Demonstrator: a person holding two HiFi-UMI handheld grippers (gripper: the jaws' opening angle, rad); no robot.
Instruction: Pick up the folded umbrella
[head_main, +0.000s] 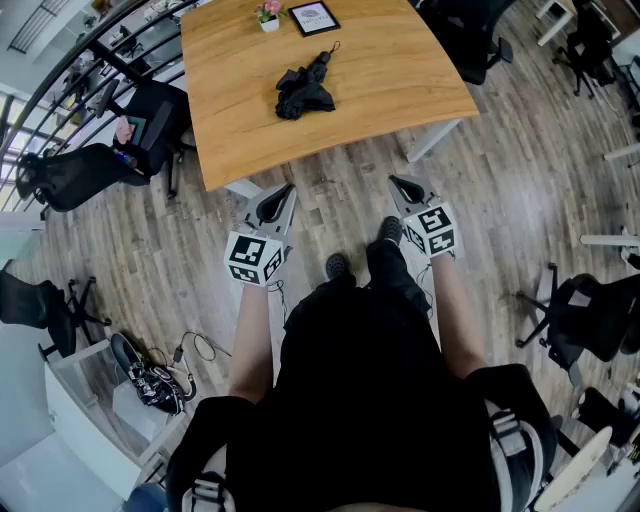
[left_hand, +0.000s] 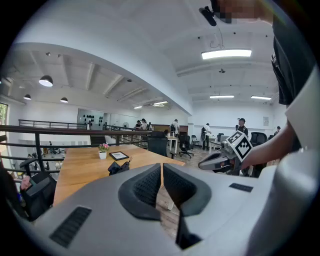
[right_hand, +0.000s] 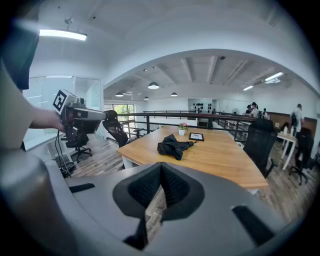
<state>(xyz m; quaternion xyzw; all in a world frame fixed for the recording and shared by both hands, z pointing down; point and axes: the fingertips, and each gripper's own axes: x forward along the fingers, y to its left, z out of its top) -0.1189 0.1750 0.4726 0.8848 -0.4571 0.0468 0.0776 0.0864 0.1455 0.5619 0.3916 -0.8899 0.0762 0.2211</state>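
A black folded umbrella (head_main: 303, 87) lies on the wooden table (head_main: 400, 90), near its middle; it also shows in the left gripper view as the umbrella (left_hand: 119, 167) and in the right gripper view as the umbrella (right_hand: 173, 146). My left gripper (head_main: 288, 190) is shut and empty, held over the floor short of the table's near edge. My right gripper (head_main: 396, 181) is also shut with nothing in it, to the right of the left one, likewise short of the table. In their own views, the left gripper (left_hand: 162, 166) and right gripper (right_hand: 160, 167) have jaws pressed together.
A small flower pot (head_main: 267, 15) and a framed picture (head_main: 313, 17) stand at the table's far end. Black office chairs (head_main: 70, 175) are left of the table, another chair (head_main: 590, 320) at the right. A railing (head_main: 60, 70) runs along the left. People stand far off (left_hand: 241, 126).
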